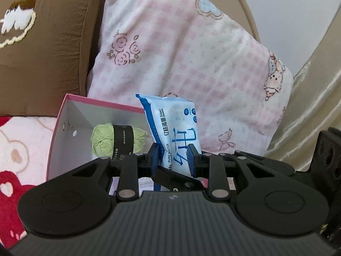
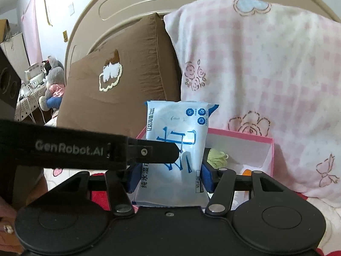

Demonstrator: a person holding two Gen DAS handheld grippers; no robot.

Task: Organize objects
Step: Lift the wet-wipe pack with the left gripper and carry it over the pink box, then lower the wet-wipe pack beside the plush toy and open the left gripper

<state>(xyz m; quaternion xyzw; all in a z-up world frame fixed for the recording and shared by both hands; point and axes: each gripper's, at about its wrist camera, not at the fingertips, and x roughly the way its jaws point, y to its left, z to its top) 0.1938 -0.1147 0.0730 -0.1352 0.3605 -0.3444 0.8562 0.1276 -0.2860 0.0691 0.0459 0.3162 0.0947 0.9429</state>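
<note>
A blue-and-white pack of wet wipes [image 1: 177, 123] stands upright between the blue pads of my left gripper [image 1: 174, 156], which is shut on its thin sides. In the right wrist view, my right gripper [image 2: 170, 178] spans the same pack [image 2: 181, 128] across its width, with both pads touching its side edges. The left gripper's black finger [image 2: 159, 151] reaches in from the left onto the pack's face. Behind the pack lies an open pink box [image 1: 64, 115] [image 2: 270, 149] holding a green ball of yarn [image 1: 106, 140] [image 2: 217, 156]. Part of the right gripper's body [image 1: 328, 160] shows at the right edge.
A brown cushion [image 2: 119, 81] and a pink checked pillow [image 2: 266, 74] lean on the beige headboard [image 2: 132, 6] just behind the box. A red and pink bear blanket [image 1: 19, 153] covers the bed. Plush toys [image 2: 53, 79] sit on a side table at far left.
</note>
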